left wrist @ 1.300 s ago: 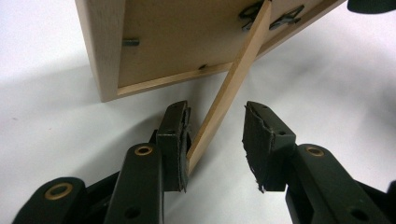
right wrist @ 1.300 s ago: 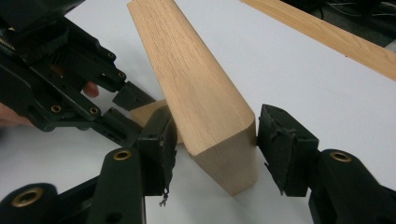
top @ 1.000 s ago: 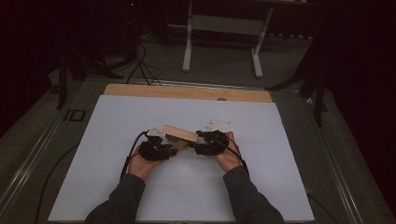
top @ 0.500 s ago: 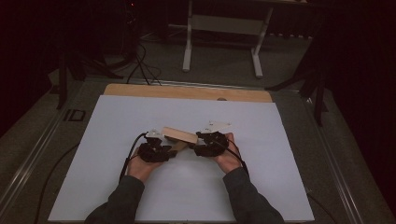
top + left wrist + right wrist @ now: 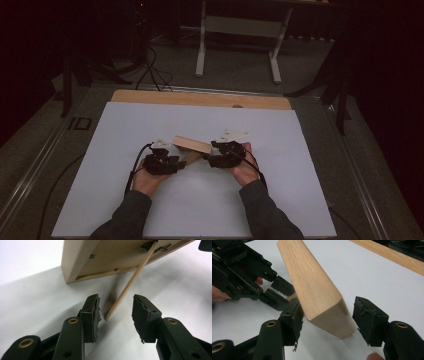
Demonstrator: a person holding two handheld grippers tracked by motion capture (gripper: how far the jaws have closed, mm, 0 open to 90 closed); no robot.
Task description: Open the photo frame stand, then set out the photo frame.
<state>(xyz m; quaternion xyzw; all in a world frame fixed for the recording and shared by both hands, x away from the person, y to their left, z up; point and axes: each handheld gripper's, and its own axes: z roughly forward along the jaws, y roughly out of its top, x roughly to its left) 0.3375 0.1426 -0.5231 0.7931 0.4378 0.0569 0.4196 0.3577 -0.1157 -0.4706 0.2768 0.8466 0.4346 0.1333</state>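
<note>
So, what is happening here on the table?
A person holds tongs in each hand over a white table, working on a wooden photo frame that leans on its thin back stand. The left tongs are open around the stand's foot, not pressing it. The right tongs are open around the frame's corner, with a gap on one side. Both have just been opening, so it seems they are letting go.

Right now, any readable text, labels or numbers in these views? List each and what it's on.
"ID": dark mark on the grey surround, left of the white sheet; coarse, so the reading is unsure.
Wooden frame: no text. Nothing can be read on its metal fitting.
</note>
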